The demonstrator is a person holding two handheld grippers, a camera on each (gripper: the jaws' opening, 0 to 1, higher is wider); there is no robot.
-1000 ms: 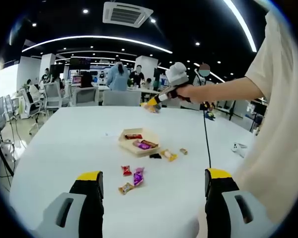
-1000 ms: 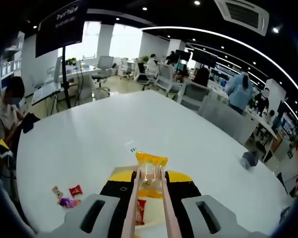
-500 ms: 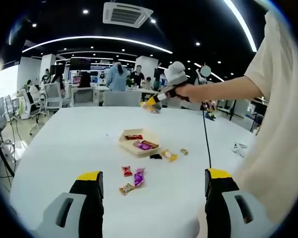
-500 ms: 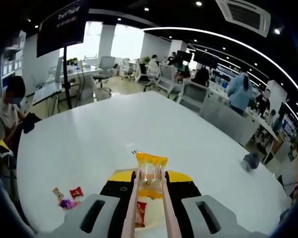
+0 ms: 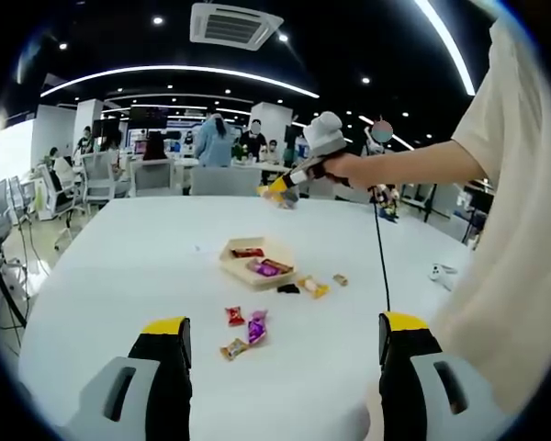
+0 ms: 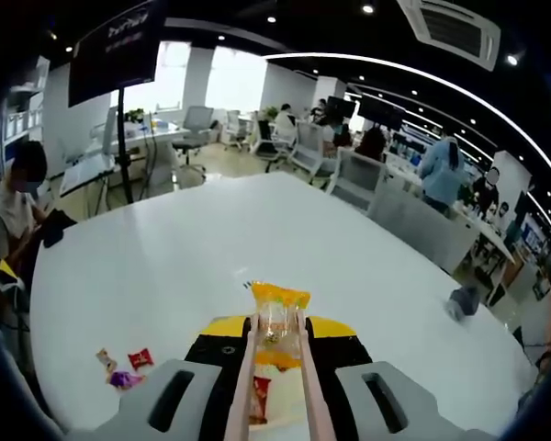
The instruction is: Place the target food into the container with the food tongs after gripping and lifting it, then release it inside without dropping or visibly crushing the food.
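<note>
Container (image 6: 257, 395) — mostly hidden behind the right claw (image 6: 275, 335).

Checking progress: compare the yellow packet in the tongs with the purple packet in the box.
The yellow packet is gripped by the food tongs, lifted above the table; the purple packet lies in the container. Yellow one has a clear middle; purple one looks opaque. Both are wrapped snacks.
</note>
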